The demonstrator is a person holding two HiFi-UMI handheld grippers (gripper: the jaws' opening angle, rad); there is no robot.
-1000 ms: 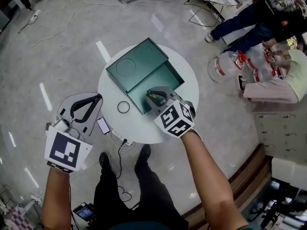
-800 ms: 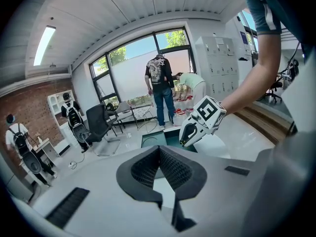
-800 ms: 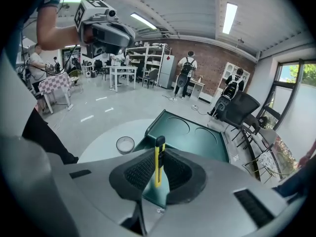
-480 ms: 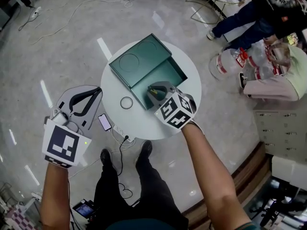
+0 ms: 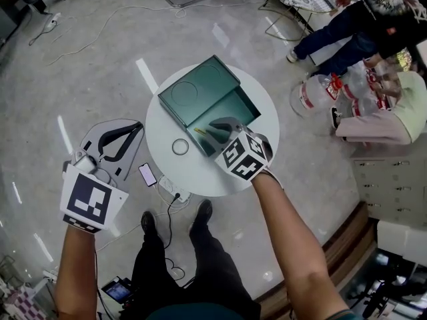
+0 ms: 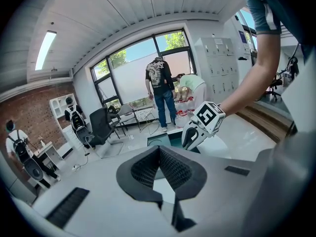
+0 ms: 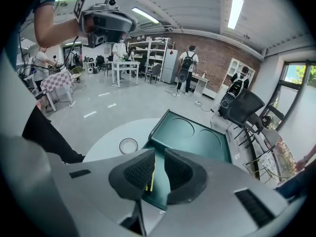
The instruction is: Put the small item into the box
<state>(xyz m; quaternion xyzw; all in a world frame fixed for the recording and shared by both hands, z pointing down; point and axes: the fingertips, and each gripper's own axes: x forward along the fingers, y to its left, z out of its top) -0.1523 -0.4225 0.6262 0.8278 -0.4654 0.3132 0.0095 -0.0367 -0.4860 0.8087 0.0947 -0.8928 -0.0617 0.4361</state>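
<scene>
The small yellow strip-like item (image 5: 201,133) (image 7: 150,176) lies at the near end of the dark green box's (image 5: 230,105) open tray. In the right gripper view it shows through the gap between the jaws, close to one pad; it appears to rest on the tray floor rather than being pinched.

The right gripper (image 5: 223,131) (image 7: 159,169) hovers over that end of the tray with its jaws parted. The box lid (image 5: 197,85), embossed with two circles, lies flat beside the tray.

A small clear round dish (image 5: 180,147) (image 7: 128,145) sits on the round white table (image 5: 200,172), just beside the box.

The left gripper (image 5: 135,128) (image 6: 159,149) is held well off the table's left edge over the floor, its jaw tips together with nothing between them.

The glossy grey floor (image 5: 87,65) carries a phone (image 5: 147,175) and a power strip (image 5: 170,191) near the table's foot. Water bottles (image 5: 313,92) stand to the right, near people. The room has a brick wall (image 7: 207,48) and large windows (image 6: 143,63).
</scene>
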